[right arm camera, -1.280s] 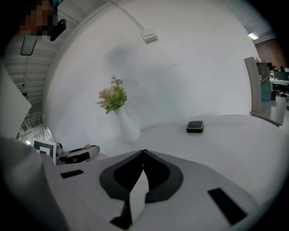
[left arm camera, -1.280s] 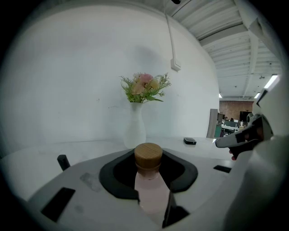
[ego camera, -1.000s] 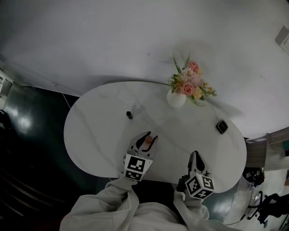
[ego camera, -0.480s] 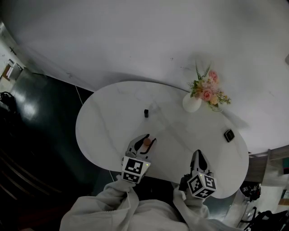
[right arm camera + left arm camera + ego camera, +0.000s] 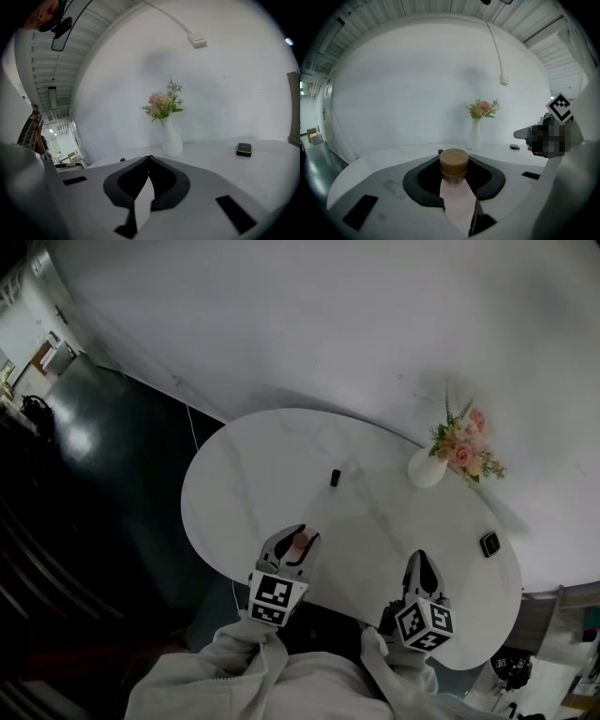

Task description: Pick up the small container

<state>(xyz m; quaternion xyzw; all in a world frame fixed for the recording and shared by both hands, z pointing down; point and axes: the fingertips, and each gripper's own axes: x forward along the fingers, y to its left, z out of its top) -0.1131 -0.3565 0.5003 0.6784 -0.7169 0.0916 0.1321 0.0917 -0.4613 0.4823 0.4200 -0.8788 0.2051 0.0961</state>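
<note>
Left gripper view puts the task's thing right before us: a small pinkish see-through container with a round wooden lid (image 5: pixel 453 168) stands upright between our left gripper's (image 5: pixel 298 536) jaws. The dark pads press against its sides, so the jaws are clamped on it, partly apart. We cannot tell whether its base rests on the white oval stone-look table (image 5: pixel 239 498) or hangs above it.

From the head view, the left gripper sits over the near edge of that table. Ahead of it, well apart, stands a small dark cylinder-like object (image 5: pixel 334 477). Our right gripper (image 5: pixel 421 559) lies to the right of the left one, well apart from it, and the right gripper view shows its jaws pressed together with nothing between them.

Far ahead of the right gripper stands a white slim-necked vase (image 5: pixel 171 138) holding pink flowers with green sprigs (image 5: pixel 161 104). A small flat black square object (image 5: pixel 244 149) lies on the table ahead and to the right of this gripper. Both our arms wear pale grey sleeves (image 5: pixel 234 671).
</note>
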